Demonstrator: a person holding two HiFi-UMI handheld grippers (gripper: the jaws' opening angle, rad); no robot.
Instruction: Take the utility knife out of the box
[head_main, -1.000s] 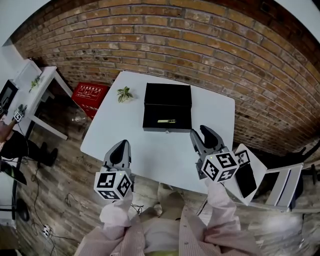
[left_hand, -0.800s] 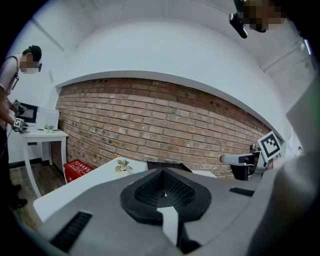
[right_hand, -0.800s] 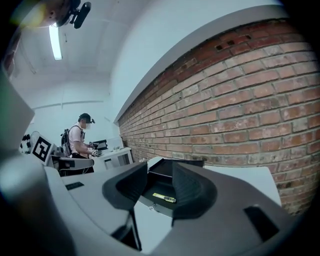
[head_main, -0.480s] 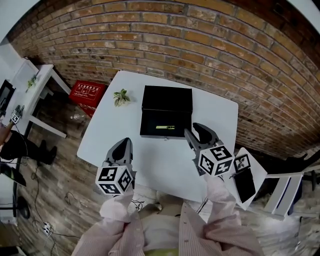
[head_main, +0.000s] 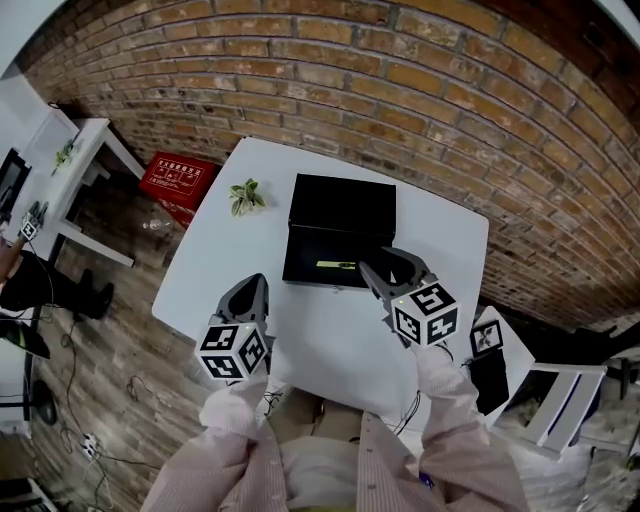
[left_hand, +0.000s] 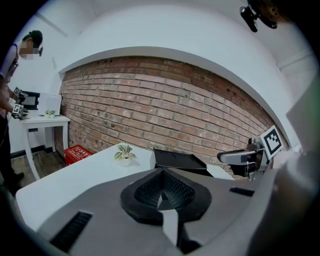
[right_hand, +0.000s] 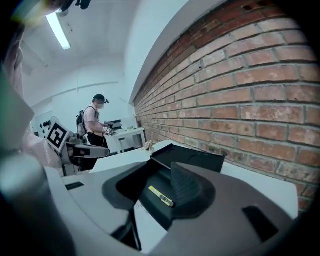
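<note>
An open black box lies on the white table, its lid folded back toward the brick wall. The yellow utility knife rests in the box's dark base. My right gripper is open just at the box's front right corner, apart from the knife. In the right gripper view the knife shows between the spread jaws of the right gripper. My left gripper is shut and empty over the table's front left; in its own view the left gripper points toward the box.
A small potted plant stands left of the box. On the floor left of the table sit a red crate and a white side table. A white chair is at the right. A person stands far off.
My right gripper has moved forward and left, from the table's front right up to the box's front corner. The left gripper has hardly moved.
</note>
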